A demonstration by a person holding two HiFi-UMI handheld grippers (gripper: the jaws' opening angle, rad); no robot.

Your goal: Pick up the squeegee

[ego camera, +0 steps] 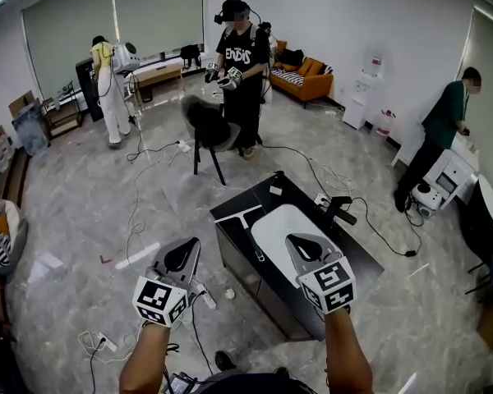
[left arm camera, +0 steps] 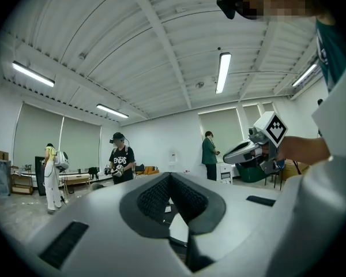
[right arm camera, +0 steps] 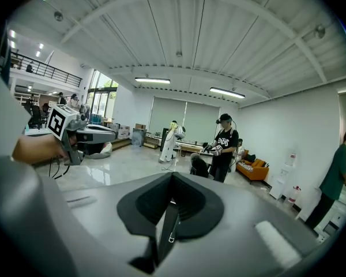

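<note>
Both the left claw (ego camera: 189, 249) and right claw (ego camera: 300, 243) sit pinched shut, empty, ribbed black pads (left arm camera: 155, 198) together

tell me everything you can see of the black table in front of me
The black table is a boxy, dark unit with a smooth top, standing at an angle on the grey marbled floor. A large white rounded panel lies on its top, with thin white-edged pieces beside it toward the left end. Cables trail on the floor beside it.
</note>
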